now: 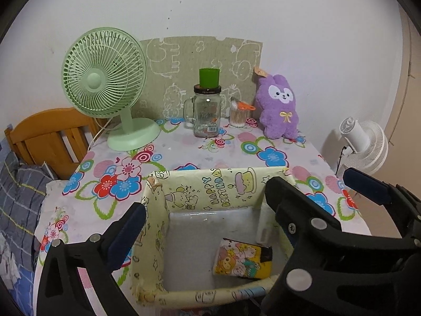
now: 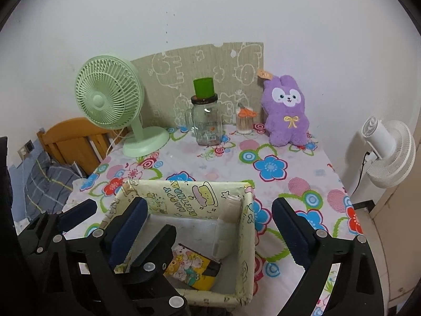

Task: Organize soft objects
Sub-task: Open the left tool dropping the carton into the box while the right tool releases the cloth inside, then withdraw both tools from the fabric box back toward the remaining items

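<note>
Floral tablecloth (image 1: 184,152) covers one table against a white wall, a patterned mat (image 1: 202,60) propped behind. Counted on it: one green desk fan (image 1: 105,79), one glass mug jar (image 1: 206,113) topped by one green cup (image 1: 209,77), one tub of cotton swabs (image 1: 238,117) with orange scissors across it, and one purple plush rabbit (image 1: 279,105) sitting upright at the back right, touching the mat. One paper-wrapped box (image 1: 208,184) stands at the near edge; inside lies one small cartoon-print pouch (image 1: 243,262), flat on the floor toward the right wall. One white fan (image 1: 365,142) stands beside the table, and one wooden chair (image 1: 50,134) is at the left. Two grippers: left gripper (image 1: 208,210) hovers over the box, jaws spread wide, holding nothing; right gripper (image 2: 213,216) likewise spread and empty.
</note>
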### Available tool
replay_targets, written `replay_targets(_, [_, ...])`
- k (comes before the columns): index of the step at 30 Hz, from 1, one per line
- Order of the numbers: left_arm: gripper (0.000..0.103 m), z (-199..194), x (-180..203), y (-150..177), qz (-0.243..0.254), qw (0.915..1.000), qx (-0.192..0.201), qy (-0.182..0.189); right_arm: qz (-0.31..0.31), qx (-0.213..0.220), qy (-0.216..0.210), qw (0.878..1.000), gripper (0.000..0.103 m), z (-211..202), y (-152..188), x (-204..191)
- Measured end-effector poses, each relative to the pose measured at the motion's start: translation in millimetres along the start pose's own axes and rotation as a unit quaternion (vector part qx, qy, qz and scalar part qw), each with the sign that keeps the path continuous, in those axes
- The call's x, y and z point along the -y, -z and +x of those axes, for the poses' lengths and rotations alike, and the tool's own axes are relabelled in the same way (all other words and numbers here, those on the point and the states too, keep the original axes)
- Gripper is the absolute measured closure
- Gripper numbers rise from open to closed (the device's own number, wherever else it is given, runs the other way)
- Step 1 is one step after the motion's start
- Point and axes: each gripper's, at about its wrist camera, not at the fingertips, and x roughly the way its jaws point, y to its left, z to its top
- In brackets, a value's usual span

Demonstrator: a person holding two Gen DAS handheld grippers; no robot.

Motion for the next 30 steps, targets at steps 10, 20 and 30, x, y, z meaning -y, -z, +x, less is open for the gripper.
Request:
replay_targets(10, [0.000,-33,7,8,-0.002,0.9998,0.014,0.011,-0.003,0.023,0.009,1.000,0.003,-38,5,-2])
replay_targets(20, [0.000,-62,11,19,0.000,0.9994,0.032,0.011,-0.012,0.037,0.014,0.999,0.003,-70,15,-6])
replay_targets(30, [0.000,-83,14,33,0.001,0.9990,0.043,0.008,-0.024,0.049,0.029,0.998,0.003,-98,28,-11])
